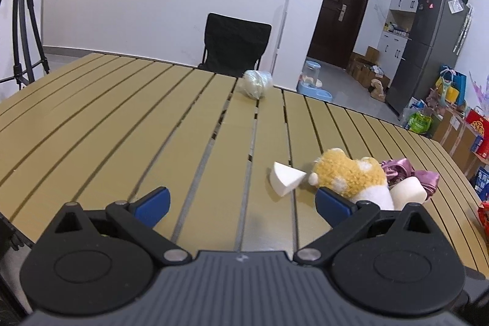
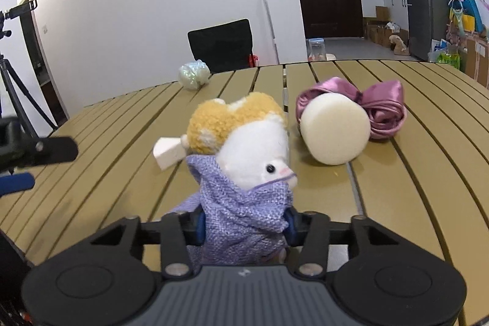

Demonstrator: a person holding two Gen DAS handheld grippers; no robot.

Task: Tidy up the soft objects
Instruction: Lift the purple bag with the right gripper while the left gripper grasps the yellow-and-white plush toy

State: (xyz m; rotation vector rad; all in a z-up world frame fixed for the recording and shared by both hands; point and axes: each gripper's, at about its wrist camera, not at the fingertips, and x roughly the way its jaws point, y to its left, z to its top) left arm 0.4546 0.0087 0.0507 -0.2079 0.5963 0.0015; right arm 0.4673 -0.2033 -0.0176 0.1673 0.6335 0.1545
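Observation:
A plush toy [image 2: 253,155] with an orange-and-white head and a purple knitted garment stands upright between the blue pads of my right gripper [image 2: 244,223], which is shut on its body. In the left wrist view the same plush toy [image 1: 348,173] lies just right of my left gripper [image 1: 241,203], which is open over bare table with nothing between its pads. A white wedge sponge [image 1: 287,177] lies against the toy's left side. Behind the toy, a round cream sponge [image 2: 334,129] leans on a purple satin scrunchie [image 2: 385,106].
The slatted tan table [image 1: 122,118] carries a clear plastic-wrapped bundle [image 1: 255,83] near its far edge. A black chair [image 1: 235,48] stands behind that edge. A tripod [image 1: 21,20] is at the far left, and boxes and bags line the right wall.

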